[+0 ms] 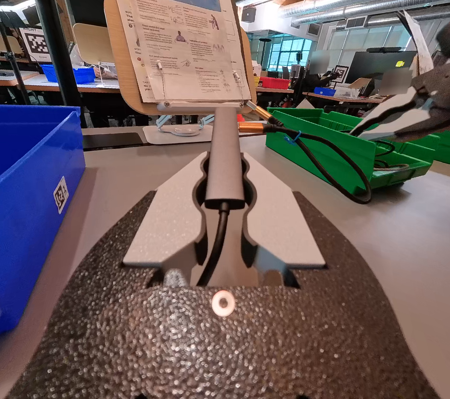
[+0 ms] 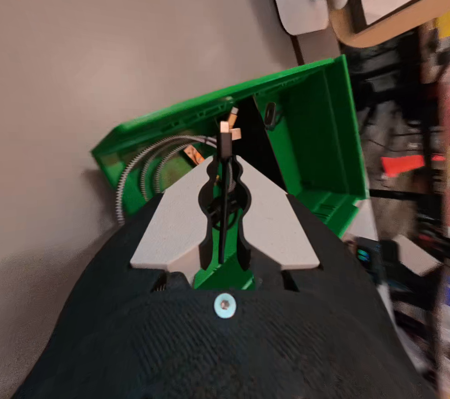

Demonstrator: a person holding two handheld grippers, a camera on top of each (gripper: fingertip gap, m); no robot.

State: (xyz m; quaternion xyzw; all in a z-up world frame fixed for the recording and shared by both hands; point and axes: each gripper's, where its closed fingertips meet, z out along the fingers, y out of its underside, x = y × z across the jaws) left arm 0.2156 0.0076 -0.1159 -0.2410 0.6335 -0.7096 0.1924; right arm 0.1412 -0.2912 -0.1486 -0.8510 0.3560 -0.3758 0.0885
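1. Two grippers show, each closed on something: the left gripper point(image 1: 224, 168) clamps a slim grey hub point(image 1: 224, 156) between its fingers, and the right gripper point(image 2: 225, 161) pinches a black cable plug point(image 2: 225, 144) whose metal tip sticks out past the fingertips.
2. Only the left wrist view shows the hub, held above the grey desk point(image 1: 365, 253) to the left of the green bin point(image 1: 341, 151), with its black lead point(image 1: 216, 241) trailing back between the fingers. That view also shows a blue bin point(image 1: 36, 192) farther left of the green bin, and a document stand point(image 1: 177, 46) behind the hub.
3. Only the right wrist view looks down into the green bin point(image 2: 304, 144), where a black divider point(image 2: 258, 144) splits it into compartments; the plug is held over the compartment with the coiled cables point(image 2: 146, 163).
4. In the left wrist view two gold-collared plugs point(image 1: 250, 126) poke out over the green bin's near wall, on a black cord point(image 1: 341, 173) looping down onto the desk.
5. The right wrist view is motion-blurred, so the cables inside the bin cannot be counted, and the dark item point(image 2: 270, 114) in the other compartment is hard to make out.
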